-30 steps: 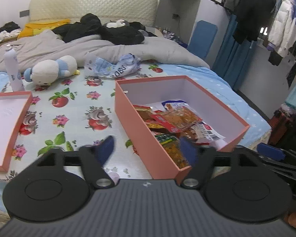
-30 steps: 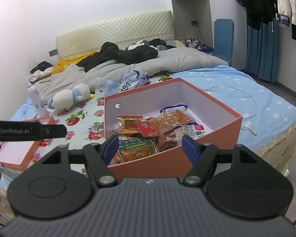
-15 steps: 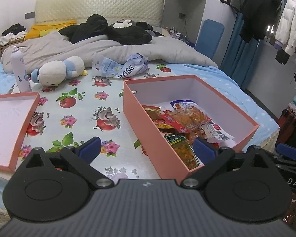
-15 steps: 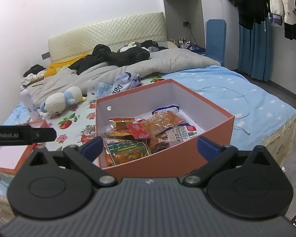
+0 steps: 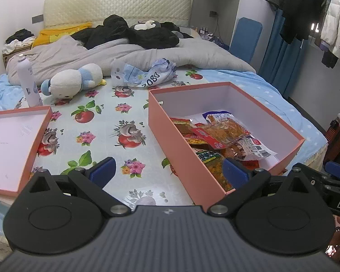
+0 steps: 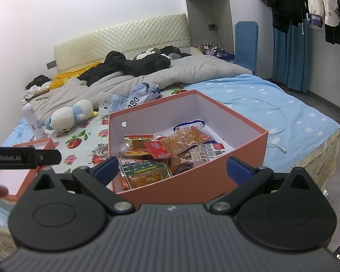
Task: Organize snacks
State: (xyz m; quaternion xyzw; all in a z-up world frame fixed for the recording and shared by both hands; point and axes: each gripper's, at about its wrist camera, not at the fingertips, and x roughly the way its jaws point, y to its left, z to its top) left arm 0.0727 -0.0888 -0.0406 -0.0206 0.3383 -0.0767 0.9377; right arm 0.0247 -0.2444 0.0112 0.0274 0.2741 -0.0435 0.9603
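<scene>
An orange box (image 5: 181,156) (image 6: 192,185) stands open on the flowered sheet, with several snack packets (image 5: 222,133) (image 6: 170,149) piled at its near end. Its orange lid (image 5: 42,133) (image 6: 37,144) lies upside down to the left. My left gripper (image 5: 168,174) hovers open before the box's near left corner, nothing between its blue pads. My right gripper (image 6: 172,170) is open too, straddling the box's near wall from in front without touching it. In the right wrist view, the left gripper's black body (image 6: 22,157) shows at the left edge.
A white and blue plush toy (image 5: 74,80), a white spray bottle (image 5: 28,79) and a crumpled plastic bag (image 5: 147,76) lie beyond the box. A grey duvet (image 5: 124,54) with dark clothes covers the bed's far end. A white cable (image 6: 276,122) lies on the blue sheet, right of the box.
Both grippers' jaws have spread wider than a second ago. The box, the lid and the snacks lie as before.
</scene>
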